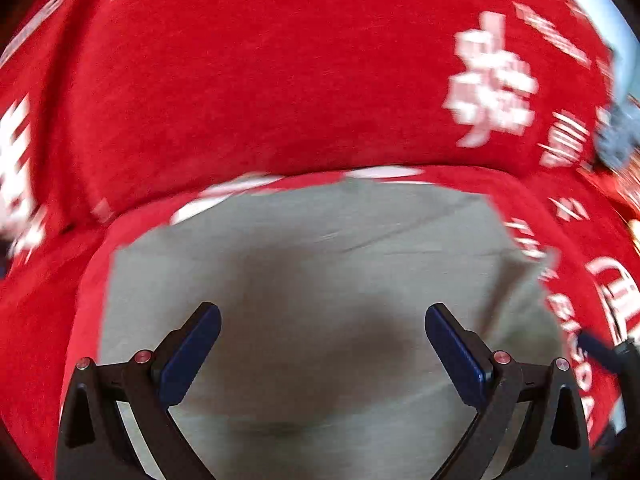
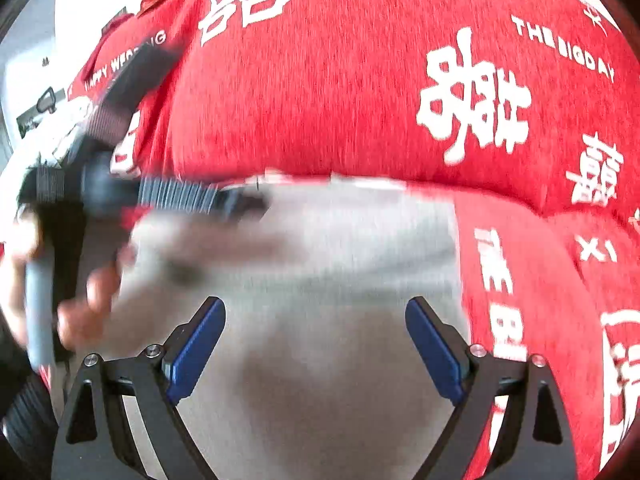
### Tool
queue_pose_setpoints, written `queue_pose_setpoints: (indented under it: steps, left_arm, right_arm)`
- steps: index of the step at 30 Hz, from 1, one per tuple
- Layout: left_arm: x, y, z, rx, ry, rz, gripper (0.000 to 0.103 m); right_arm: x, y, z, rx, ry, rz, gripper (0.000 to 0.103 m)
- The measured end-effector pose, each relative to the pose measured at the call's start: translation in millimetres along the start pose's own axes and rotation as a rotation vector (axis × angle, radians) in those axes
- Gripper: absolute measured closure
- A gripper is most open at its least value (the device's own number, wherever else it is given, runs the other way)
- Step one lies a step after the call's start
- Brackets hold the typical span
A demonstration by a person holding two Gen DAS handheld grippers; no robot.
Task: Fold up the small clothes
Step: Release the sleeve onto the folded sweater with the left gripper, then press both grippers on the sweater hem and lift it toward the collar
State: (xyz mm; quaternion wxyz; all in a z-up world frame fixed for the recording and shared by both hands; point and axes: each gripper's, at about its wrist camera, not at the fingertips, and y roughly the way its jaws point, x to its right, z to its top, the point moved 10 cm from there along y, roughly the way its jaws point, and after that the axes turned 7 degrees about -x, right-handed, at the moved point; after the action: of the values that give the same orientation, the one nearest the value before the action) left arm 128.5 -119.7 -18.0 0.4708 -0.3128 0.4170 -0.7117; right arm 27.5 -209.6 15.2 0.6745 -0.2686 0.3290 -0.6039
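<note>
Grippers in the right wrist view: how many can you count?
2. The right gripper sits open over the grey cloth; the left gripper, blurred, enters at left. Its jaws are unreadable here.

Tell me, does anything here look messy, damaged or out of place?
Nothing stands out. The grey garment lies fairly flat on the red printed cover with only light creases. Both the left gripper and the right gripper are open above it, holding nothing. The pictures are motion-blurred, so small flaws could be missed.
</note>
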Motion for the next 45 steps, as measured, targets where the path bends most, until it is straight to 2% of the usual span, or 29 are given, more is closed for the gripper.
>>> queue_pose_setpoints:
  steps: [3,5,9,11,13,16,17,19,21,22,25,27,28,30,34,36,38,39,41,43,44,45]
  left_arm:
    - [-34,9,-11,-0.015,-0.097,0.054,0.001]
    - [-48,11,-19,-0.019,-0.136,0.053,0.001]
    - [-71,12,-36,-0.019,-0.173,0.068,0.001]
    - [-80,13,-47,-0.027,-0.181,0.073,0.001]
    - [-87,10,-61,-0.026,-0.167,0.083,0.001]
    - [-86,-2,-67,0.006,-0.143,0.096,0.001]
    - [-85,-8,-65,0.022,-0.140,0.094,0.001]
    - [-79,-15,-55,0.051,-0.131,0.081,0.001]
    - [-69,-9,-50,0.028,-0.104,0.075,0.001]
    - [-63,1,-51,-0.006,-0.082,0.083,0.001]
    - [-59,20,-50,-0.039,-0.052,0.119,0.001]
    - [-65,33,-47,-0.078,-0.089,0.101,0.001]
    - [-69,37,-44,-0.093,-0.112,0.075,0.001]
    - [-81,43,-35,-0.110,-0.138,0.076,0.001]
    - [-92,51,-22,-0.149,-0.161,0.073,0.001]
    - [-91,42,-16,-0.118,-0.173,0.059,0.001]
    - [-90,37,-13,-0.085,-0.190,0.036,0.001]
    - [-89,41,-16,-0.100,-0.202,0.031,0.001]
    - [-89,50,-26,-0.143,-0.205,0.065,0.001]
    - [-84,47,-31,-0.123,-0.152,0.121,0.001]
    - [-82,45,-34,-0.123,-0.143,0.128,0.001]
    - [-82,40,-36,-0.120,-0.145,0.125,0.001]
  right_arm:
    - [-16,20,31,-0.040,-0.020,0.006,0.010]
    - [-24,47,40,-0.097,-0.046,-0.020,0.010]
    - [-9,86,20,-0.209,-0.036,-0.111,0.010]
    - [21,85,-3,-0.246,0.031,-0.194,0.010]
    - [29,68,-10,-0.196,0.085,-0.133,0.010]
    - [45,50,-23,-0.221,0.114,-0.163,0.010]
    - [48,42,-23,-0.204,0.127,-0.169,0.010]
    - [55,26,-11,-0.137,0.179,-0.167,0.010]
    - [49,18,3,-0.098,0.204,-0.141,0.010]
    - [41,23,9,-0.103,0.187,-0.129,0.010]
    - [20,50,18,-0.172,0.108,-0.129,0.010]
    - [23,82,11,-0.257,0.095,-0.171,0.010]
    - [32,101,3,-0.334,0.121,-0.196,0.008]
    - [42,108,14,-0.295,0.152,-0.200,0.005]
    - [57,127,24,-0.331,0.165,-0.236,0.002]
    - [57,126,28,-0.361,0.175,-0.251,0.002]
    - [53,113,38,-0.312,0.220,-0.234,0.003]
    - [45,107,43,-0.275,0.229,-0.203,0.003]
    - [30,111,42,-0.289,0.205,-0.171,0.003]
    - [18,125,27,-0.368,0.160,-0.168,0.003]
    - [16,130,21,-0.388,0.123,-0.193,0.003]
    - [12,128,22,-0.355,0.071,-0.226,0.003]
